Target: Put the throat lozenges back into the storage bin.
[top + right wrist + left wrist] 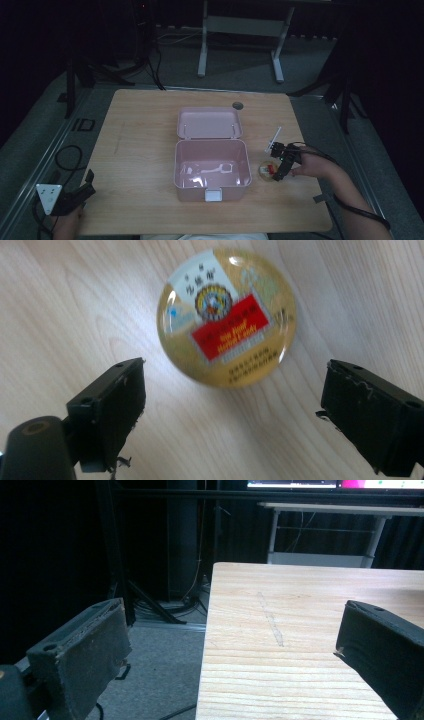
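The right gripper [230, 405] hung open over the tin [226, 317]; it likely needed centring and lowering before closing, while the left gripper [225, 650] idled open.

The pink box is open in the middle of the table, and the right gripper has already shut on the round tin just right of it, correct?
Not quite. The right gripper is open: in the right gripper view its jaws stand apart on either side of the round tin, which lies on the table. The pink box is open, tin just right of it.

A pink box [212, 167] sits on pale wood-grain table [140, 150]; the round gold tin [226, 317] bears a red label.
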A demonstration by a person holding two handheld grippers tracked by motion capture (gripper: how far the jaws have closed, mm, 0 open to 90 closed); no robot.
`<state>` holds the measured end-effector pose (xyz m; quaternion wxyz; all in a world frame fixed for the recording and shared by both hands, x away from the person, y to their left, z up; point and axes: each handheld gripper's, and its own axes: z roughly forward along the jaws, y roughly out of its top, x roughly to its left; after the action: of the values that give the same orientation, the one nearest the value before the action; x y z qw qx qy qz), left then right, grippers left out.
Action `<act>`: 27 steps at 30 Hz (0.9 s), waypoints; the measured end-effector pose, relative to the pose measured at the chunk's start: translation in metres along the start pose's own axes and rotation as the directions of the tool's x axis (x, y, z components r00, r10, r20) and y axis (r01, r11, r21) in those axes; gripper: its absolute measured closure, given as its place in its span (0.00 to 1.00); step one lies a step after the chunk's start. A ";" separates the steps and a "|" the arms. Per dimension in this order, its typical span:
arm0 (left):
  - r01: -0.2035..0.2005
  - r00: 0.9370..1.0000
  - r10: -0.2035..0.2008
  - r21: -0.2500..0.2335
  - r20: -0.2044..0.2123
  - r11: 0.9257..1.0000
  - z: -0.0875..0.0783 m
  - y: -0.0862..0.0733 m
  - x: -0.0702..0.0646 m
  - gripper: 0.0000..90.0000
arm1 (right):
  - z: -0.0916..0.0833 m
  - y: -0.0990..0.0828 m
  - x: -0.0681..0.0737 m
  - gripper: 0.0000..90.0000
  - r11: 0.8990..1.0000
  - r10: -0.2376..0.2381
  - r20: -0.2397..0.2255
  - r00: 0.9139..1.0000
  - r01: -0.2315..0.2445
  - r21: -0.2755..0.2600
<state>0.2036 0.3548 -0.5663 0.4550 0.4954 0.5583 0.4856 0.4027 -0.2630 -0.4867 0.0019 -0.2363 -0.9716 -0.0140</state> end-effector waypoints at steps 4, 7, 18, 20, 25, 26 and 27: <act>0.000 1.000 0.000 0.000 0.002 1.000 0.000 0.000 0.000 0.01 | 0.006 0.010 0.001 0.12 0.999 -0.040 0.007 0.999 0.040 0.019; 0.000 1.000 0.000 0.000 0.003 1.000 0.000 0.000 0.000 0.01 | 0.010 0.015 0.000 0.12 0.998 -0.055 0.004 0.998 0.055 0.027; -0.001 1.000 0.001 0.001 0.005 1.000 0.000 0.000 0.000 0.01 | 0.031 0.028 -0.005 0.12 0.998 -0.036 -0.040 0.999 0.038 0.054; -0.002 1.000 0.002 0.002 0.006 1.000 0.000 0.000 0.000 0.01 | 0.035 0.029 -0.005 0.16 0.997 -0.043 -0.049 0.998 0.046 0.064; -0.002 1.000 0.002 0.003 0.006 1.000 0.000 0.000 0.000 0.01 | 0.033 0.031 -0.003 0.22 0.996 -0.053 -0.043 0.998 0.056 0.070; -0.002 1.000 0.002 0.003 0.007 1.000 0.000 0.000 0.000 0.01 | 0.033 0.031 -0.003 0.22 0.995 -0.061 -0.040 0.997 0.064 0.072; -0.002 1.000 0.002 0.003 0.007 1.000 0.000 0.000 0.000 0.01 | 0.032 0.032 -0.002 0.22 0.994 -0.063 -0.037 0.997 0.066 0.082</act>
<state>0.2039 0.3550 -0.5662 0.4557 0.4982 0.5570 0.4837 0.4192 -0.2350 -0.5179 0.0282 -0.2040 -0.9783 0.0223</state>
